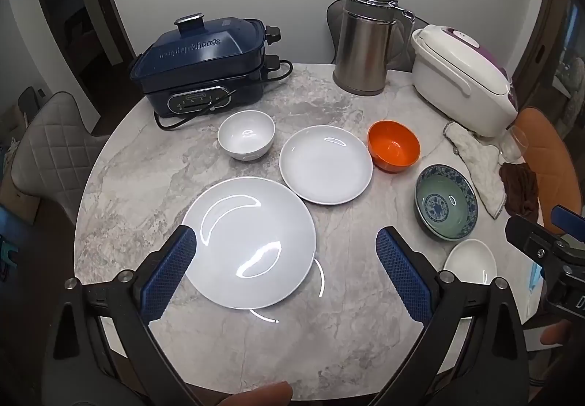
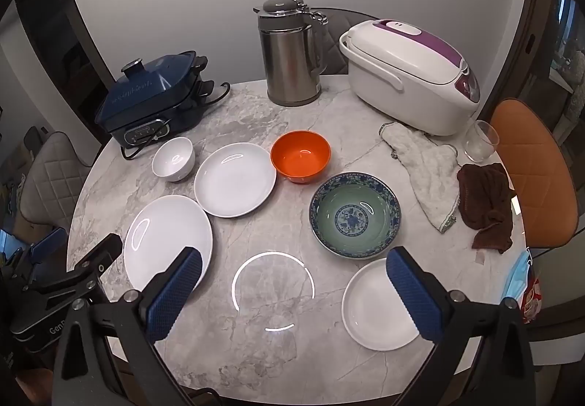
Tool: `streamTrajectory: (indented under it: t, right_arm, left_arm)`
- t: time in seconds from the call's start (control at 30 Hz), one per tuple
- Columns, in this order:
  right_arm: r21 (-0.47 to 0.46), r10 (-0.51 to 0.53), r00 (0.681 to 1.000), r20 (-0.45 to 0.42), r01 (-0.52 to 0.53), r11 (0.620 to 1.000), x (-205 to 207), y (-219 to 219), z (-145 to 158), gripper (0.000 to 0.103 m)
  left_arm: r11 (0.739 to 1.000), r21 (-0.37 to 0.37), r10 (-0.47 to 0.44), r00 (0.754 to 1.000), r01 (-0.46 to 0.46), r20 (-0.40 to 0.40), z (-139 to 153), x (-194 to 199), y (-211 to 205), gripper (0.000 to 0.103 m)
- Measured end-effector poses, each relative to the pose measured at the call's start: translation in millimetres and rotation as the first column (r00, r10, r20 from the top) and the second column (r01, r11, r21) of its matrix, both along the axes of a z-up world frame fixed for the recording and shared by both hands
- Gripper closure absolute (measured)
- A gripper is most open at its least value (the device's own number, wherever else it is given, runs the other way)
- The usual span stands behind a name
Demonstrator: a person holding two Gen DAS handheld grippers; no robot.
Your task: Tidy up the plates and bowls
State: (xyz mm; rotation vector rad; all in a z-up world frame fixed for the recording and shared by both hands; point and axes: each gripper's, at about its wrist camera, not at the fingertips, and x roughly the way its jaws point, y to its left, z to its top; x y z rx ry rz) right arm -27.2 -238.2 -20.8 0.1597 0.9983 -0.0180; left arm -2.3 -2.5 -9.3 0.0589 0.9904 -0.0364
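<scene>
Left claw [image 1: 285,274] tilted steeply down over the near-left part of the round grey marble worktop [image 1: 351,344], blue ribbed fingers [image 1: 169,272] spread wide, nothing between them; left finger overlapping the near-left rim of the large white round plate [image 1: 252,241]. Right claw [image 2: 294,294] pitched down the same way over the near middle, fingers [image 2: 415,290] wide apart and empty, right one above the small white dish [image 2: 376,311]. Thumb tip [image 1: 256,397] at the bottom edge of the left view.

Farther off, a medium white plate [image 2: 236,179] just beyond the large one, a small white bowl [image 2: 172,158] to its left, an orange plastic bowl [image 2: 300,156] to its right. Blue-patterned green porcelain bowl [image 2: 354,219] on the right, just beyond the small dish.
</scene>
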Motion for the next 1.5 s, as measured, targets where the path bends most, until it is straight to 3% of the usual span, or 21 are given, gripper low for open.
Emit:
streamTrajectory:
  t: [1.5]
  right_arm:
    - [-0.002,0.002,1.000,-0.006,-0.002,1.000,-3,3,-2,0.000]
  left_arm:
    - [1.000,0.002,0.004,1.000,-0.004,-0.014,-9,-7,0,0.003]
